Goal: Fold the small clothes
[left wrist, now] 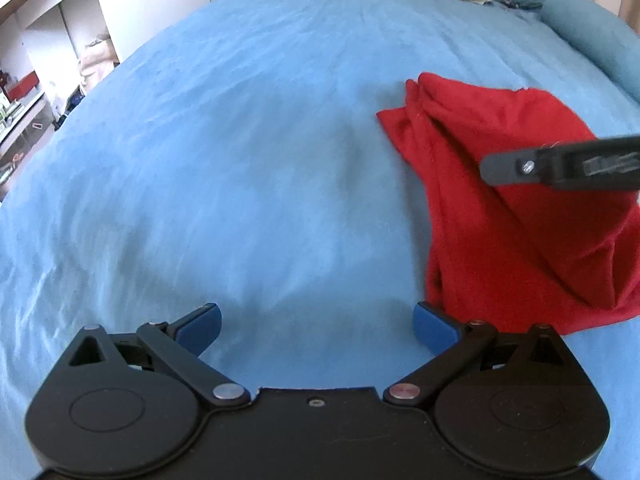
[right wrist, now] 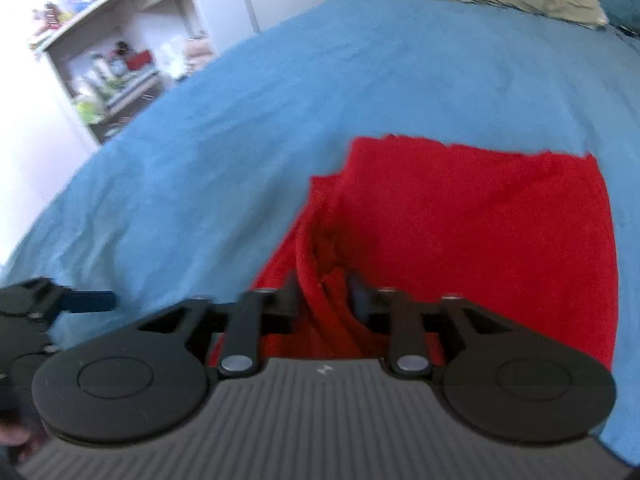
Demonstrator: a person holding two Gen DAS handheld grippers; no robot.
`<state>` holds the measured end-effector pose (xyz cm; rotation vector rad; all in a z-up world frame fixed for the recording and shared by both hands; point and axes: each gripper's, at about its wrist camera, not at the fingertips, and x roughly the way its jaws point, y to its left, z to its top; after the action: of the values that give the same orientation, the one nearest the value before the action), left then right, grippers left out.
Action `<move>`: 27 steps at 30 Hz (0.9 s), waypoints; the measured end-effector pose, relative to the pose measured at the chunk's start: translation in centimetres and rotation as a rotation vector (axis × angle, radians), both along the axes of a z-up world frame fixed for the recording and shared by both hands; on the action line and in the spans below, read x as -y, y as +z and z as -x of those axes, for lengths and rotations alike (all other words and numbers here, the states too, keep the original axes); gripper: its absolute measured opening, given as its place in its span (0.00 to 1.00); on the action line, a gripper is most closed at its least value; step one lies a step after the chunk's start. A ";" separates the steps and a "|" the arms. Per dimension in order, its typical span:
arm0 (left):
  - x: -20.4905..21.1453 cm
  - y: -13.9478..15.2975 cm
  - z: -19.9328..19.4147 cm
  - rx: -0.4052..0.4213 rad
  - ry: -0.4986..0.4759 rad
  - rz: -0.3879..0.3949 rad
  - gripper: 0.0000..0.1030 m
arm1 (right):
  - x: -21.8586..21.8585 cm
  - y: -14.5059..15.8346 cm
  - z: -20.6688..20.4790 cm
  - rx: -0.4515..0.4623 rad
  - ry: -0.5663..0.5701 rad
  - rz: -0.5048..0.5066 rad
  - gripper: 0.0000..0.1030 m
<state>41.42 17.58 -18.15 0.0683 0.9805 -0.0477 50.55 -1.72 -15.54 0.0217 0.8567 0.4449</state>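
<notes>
Item: red garment [left wrist: 520, 208] on bed [left wrist: 240, 160], long axis running away from me, to the right of my empty, apart L tongs [left wrist: 316, 326]; R tongs [right wrist: 324, 300] nearer, part-open around a fold.

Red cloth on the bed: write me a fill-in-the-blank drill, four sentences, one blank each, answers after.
1. The cloth lying on the bed is ____ in colour.
2. The bed cover is ____ in colour.
3. The left gripper has its jaws ____, with nothing between them.
4. A fold of the cloth lies between the pads of the ____ gripper.

Missing words: red; blue; open; right
</notes>
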 end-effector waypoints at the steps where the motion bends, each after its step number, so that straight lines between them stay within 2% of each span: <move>1: 0.0 0.3 0.0 0.005 0.000 0.015 1.00 | 0.3 1.0 0.5 0.029 0.008 -0.007 0.87; 2: 0.0 0.8 0.2 0.014 -0.004 0.036 1.00 | 0.9 2.1 1.2 0.075 0.008 -0.013 0.96; 3: 0.0 1.4 0.2 0.024 -0.011 0.051 1.00 | 1.9 3.2 1.8 0.124 0.009 -0.029 1.00; 7: 1.4 3.8 0.3 0.060 -0.070 0.123 1.00 | 6.6 7.3 3.1 0.192 -0.049 -0.088 1.00; 9: 2.6 4.8 0.4 0.069 -0.103 0.174 1.00 | 9.3 8.0 4.0 0.210 -0.101 -0.089 1.00; 11: 4.3 5.2 0.1 0.066 -0.135 0.201 1.00 | 11.4 7.7 4.8 0.209 -0.143 -0.065 1.00; 14: 6.4 4.3 -0.6 0.000 -0.141 0.228 0.99 | 14.2 6.4 6.1 0.162 -0.182 -0.066 1.00; 15: 6.5 4.1 -0.8 -0.023 -0.126 0.274 0.97 | 15.0 5.6 6.5 0.145 -0.194 -0.069 1.00; 17: 6.1 4.6 -0.4 -0.017 -0.117 0.383 0.97 | 16.3 4.6 7.3 0.121 -0.214 -0.082 1.00; 19: 6.1 5.5 0.5 -0.004 -0.128 0.418 0.97 | 17.3 3.7 8.0 0.104 -0.222 -0.100 1.00; 21: 6.3 5.9 0.9 0.005 -0.156 0.399 0.98 | 18.0 2.7 8.3 0.086 -0.229 -0.106 1.00; 24: 7.5 4.9 -0.4 -0.017 -0.151 0.311 0.97 | 18.5 1.4 9.1 0.060 -0.233 -0.104 1.00; 25: 7.5 4.5 -0.8 -0.025 -0.134 0.306 0.97 | 18.6 1.1 9.3 0.051 -0.234 -0.106 1.00; 27: 7.3 3.6 -1.3 -0.043 -0.100 0.358 0.91 | 18.3 0.7 9.5 0.048 -0.236 -0.107 1.00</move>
<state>42.76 10.25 -14.50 -0.2135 0.9982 -0.3164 41.05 -20.00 -14.80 0.2080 0.7714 0.2684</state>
